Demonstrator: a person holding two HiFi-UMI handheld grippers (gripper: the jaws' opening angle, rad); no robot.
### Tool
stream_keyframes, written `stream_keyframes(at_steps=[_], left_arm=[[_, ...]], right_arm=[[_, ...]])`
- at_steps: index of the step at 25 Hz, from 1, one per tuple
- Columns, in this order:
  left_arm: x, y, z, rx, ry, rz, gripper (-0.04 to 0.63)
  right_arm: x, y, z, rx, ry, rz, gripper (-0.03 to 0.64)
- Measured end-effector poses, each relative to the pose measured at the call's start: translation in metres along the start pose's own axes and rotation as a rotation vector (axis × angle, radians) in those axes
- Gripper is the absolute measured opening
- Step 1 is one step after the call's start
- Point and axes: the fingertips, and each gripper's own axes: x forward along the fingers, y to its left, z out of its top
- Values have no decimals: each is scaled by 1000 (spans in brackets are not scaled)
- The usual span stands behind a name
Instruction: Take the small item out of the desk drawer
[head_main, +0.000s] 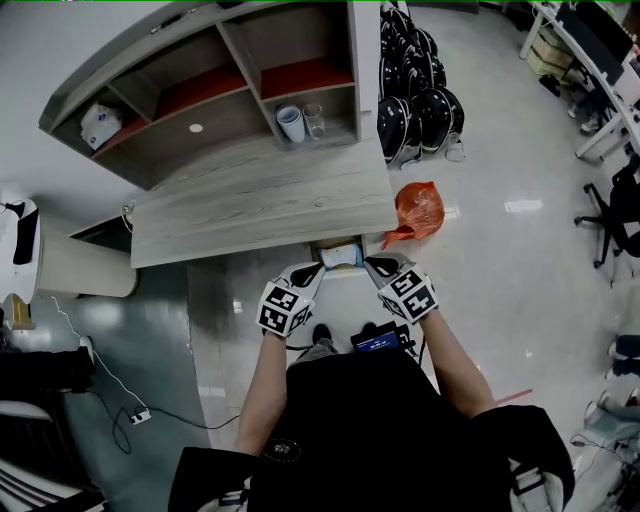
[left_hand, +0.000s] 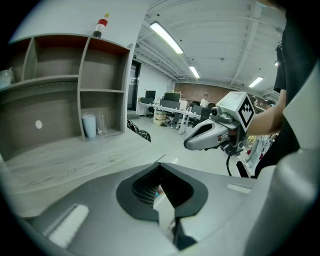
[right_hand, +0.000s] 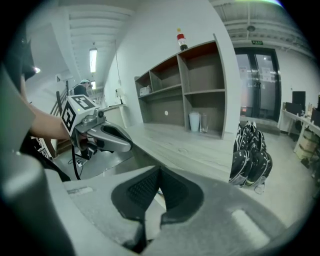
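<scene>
In the head view the desk drawer (head_main: 322, 247) stands pulled out under the front edge of the wooden desk (head_main: 250, 205). A small white and blue item (head_main: 341, 256) lies in it. My left gripper (head_main: 317, 269) hangs at the drawer's left front corner and my right gripper (head_main: 369, 263) at its right front corner, tips pointing inward and down. In each gripper's own view the dark pads meet: the left gripper (left_hand: 161, 175) and the right gripper (right_hand: 157, 176) are both shut with nothing in them. Each sees the other gripper (left_hand: 192, 144) (right_hand: 126, 146) across from it.
A shelf hutch on the desk holds a white cup (head_main: 291, 122), a glass (head_main: 314, 120) and a white bag (head_main: 100, 125). An orange plastic bag (head_main: 418, 210) and black helmets (head_main: 418, 110) lie on the floor to the right. A power strip (head_main: 140, 414) trails at left.
</scene>
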Motion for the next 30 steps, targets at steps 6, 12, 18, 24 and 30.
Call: stream_keyframes(at_steps=[6,12,18,24,30], left_arm=[[11,-5,-6,-1,15,22,0],[21,10,-28,-59,13,44,0],[37,32,-51,-96,19,56,0],[54,39,-70,-113,34,45,0],[63,48,-83,-130,29,47,0]], right_arm=[[6,-9,-16,-18,44,46,0],[27,-14,-29,-81,98,76,0],[65,-14,-38,-176,152,124,0],[106,-12,-56,-276,229,177,2],[143,-3,-76,-345,306,240,2]])
